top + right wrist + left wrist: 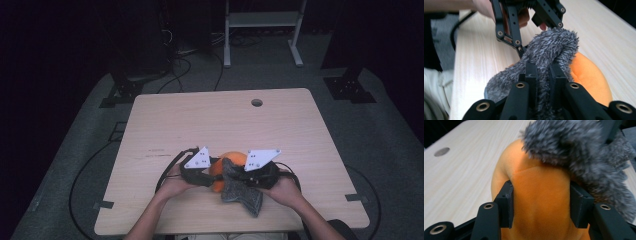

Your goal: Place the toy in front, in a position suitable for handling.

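Left gripper [541,202] clamping orange plush [539,205], right gripper [542,75] pinching grey fuzzy cloth [549,50], hands close together.

Both my grippers pulled in close, right in front of me

My forearms come up from the near edge and angle inward. Left gripper [212,172] has its jaws clamped on either side of the orange plush [539,202], pads pressing its flanks. Right gripper [240,176] is squeezed nearly closed, pinching a fold of the grey fuzzy fabric [549,53]. Each hand [172,182] wraps its gripper from behind.
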Tool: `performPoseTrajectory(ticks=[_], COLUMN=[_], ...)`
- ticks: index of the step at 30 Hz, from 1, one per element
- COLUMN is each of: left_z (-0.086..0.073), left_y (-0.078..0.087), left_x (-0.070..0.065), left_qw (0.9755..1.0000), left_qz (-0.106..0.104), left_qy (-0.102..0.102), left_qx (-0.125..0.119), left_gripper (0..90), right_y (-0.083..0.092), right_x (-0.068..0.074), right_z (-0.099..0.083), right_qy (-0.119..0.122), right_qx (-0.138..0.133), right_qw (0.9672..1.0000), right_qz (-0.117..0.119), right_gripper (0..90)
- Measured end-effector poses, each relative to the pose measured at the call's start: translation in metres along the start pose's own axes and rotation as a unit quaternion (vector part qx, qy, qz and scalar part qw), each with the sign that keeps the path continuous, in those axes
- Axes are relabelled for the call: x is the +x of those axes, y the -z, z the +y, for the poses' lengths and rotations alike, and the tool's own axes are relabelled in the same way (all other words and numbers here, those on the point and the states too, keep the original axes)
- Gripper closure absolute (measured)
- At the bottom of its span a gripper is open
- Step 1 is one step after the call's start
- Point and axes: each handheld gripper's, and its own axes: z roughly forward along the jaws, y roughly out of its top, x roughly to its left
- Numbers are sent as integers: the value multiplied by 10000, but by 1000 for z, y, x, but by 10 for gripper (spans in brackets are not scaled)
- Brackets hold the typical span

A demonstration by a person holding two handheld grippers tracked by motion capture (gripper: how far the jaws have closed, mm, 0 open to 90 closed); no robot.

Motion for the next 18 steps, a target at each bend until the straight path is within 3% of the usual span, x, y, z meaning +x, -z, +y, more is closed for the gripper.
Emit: performPoseTrajectory(ticks=[3, 6, 9, 11, 15, 17, 18], left_z=[-5, -6, -7, -7, -3, -2, -3], left_y=[1, 2, 2, 2, -2, -3, -3], left_x=[2, 2, 3, 4, 5, 6, 7], left_qw=[9999, 9999, 9999, 9998, 9980, 9972, 9977], left_qz=[-95, -85, -95, -127, -120, -109, -69], left_qy=[110, 86, 107, 160, 622, 735, 671], left_qx=[12, 44, 21, 2, -72, -19, 48], left_gripper=[460, 455, 451, 432, 157, 114, 129], right_y=[-1, 7, 19, 20, 13, 11, 9], right_x=[-7, -13, -25, -35, -38, -32, -29], right_z=[-6, -14, -22, -28, -35, -35, -35], right_qy=[-21, -77, -379, -669, -883, -810, -777], right_qx=[106, 192, 38, -19, -4, -15, -5], right_qw=[9999, 9998, 9990, 9977, 9961, 9967, 9969], right_qz=[40, -74, -225, -87, 81, 88, 105], right_gripper=[801, 801, 800, 799, 800, 800, 800])
